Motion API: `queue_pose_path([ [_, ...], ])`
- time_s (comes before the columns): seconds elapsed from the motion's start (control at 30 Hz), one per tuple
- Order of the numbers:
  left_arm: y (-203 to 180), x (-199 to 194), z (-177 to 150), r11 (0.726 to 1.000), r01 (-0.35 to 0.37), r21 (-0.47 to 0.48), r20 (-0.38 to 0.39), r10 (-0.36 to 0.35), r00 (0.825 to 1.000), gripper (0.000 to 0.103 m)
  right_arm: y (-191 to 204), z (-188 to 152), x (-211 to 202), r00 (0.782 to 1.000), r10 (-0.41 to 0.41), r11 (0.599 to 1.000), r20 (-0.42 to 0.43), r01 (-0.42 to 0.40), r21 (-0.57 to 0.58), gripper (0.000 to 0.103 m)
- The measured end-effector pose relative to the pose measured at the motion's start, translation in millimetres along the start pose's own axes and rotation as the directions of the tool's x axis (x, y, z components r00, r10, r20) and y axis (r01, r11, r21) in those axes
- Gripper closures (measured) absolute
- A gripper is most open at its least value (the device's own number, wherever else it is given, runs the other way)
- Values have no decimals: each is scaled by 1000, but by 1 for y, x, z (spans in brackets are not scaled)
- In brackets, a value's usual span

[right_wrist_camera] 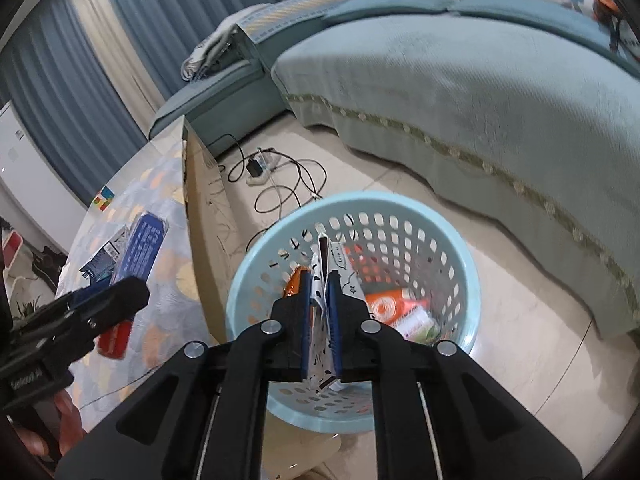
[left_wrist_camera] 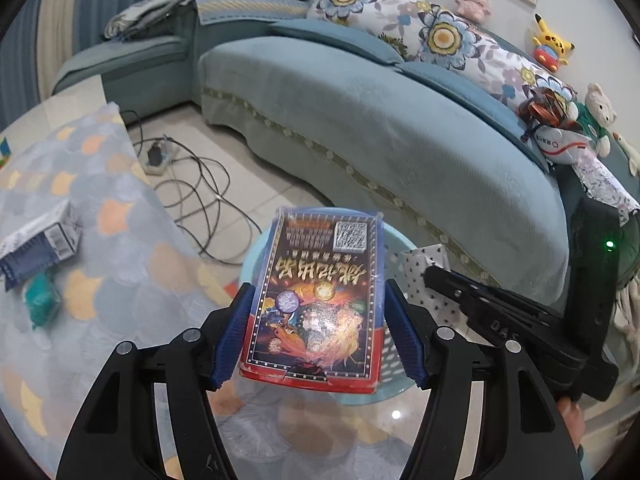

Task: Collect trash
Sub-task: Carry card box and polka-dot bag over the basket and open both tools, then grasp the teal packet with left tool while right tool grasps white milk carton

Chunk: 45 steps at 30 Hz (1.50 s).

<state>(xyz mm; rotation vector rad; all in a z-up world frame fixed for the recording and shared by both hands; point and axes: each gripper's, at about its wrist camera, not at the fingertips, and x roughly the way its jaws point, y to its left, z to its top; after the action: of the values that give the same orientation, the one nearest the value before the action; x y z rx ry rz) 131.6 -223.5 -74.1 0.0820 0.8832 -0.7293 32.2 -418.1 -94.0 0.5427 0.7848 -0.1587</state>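
My left gripper is shut on a colourful card box, red at the near end and blue at the far end, with its blue pads against the box's two long sides. The box hangs over the near rim of a light-blue perforated basket. My right gripper is shut on a white wrapper with black marks, right above the basket. The wrapper sticks out past the fingertips. Inside the basket lie an orange packet and a white tube. The box also shows at the left of the right wrist view.
A table with a scale-patterned cloth stands left of the basket, holding a blue-and-white carton and a teal lump. Cables and a power strip lie on the tiled floor. A blue sofa curves behind the basket.
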Motion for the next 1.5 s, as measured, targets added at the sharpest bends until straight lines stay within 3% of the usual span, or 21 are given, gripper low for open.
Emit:
queue_pose_path([
  [0.2, 9, -2, -4, 1000, 4, -22, 3, -4, 1000, 34, -7, -4, 6, 1000, -5, 1000, -14, 5, 27, 79],
  [0.27, 14, -4, -5, 999, 8, -36, 5, -7, 1000, 34, -6, -5, 4, 1000, -13, 999, -8, 13, 31, 61],
  [0.33, 18, -7, -6, 999, 6, -48, 10, -6, 1000, 34, -5, -6, 1, 1000, -23, 999, 7, 23, 29, 54],
  [0.57, 31, -19, -5, 996, 7, -86, 35, -4, 999, 34, 18, -4, -4, 1000, -7, 999, 22, 8, -40, 54],
  [0.83, 69, -49, -1, 982, -47, -184, 99, 66, 993, 34, 59, -3, -3, 999, 34, 993, 40, -29, -113, 50],
  [1.0, 115, -80, -3, 954, -112, -276, 143, 156, 977, 34, 90, -4, 6, 997, 74, 985, 30, -68, -158, 50],
  [1.1, 160, -102, -12, 918, -129, -375, 187, 211, 959, 32, 112, -5, 12, 994, 106, 978, 21, -101, -180, 50],
  [1.27, 212, -98, -28, 857, -139, -496, 141, 237, 961, 31, 153, -20, 31, 989, 150, 960, 8, -143, -242, 45],
  [1.37, 226, -77, -35, 853, -102, -512, 100, 178, 979, 32, 173, -31, 44, 986, 167, 946, -13, -164, -281, 43],
  [1.5, 221, -54, -25, 867, -130, -481, 60, 181, 982, 31, 191, -44, 59, 989, 148, 931, -23, -147, -335, 42],
])
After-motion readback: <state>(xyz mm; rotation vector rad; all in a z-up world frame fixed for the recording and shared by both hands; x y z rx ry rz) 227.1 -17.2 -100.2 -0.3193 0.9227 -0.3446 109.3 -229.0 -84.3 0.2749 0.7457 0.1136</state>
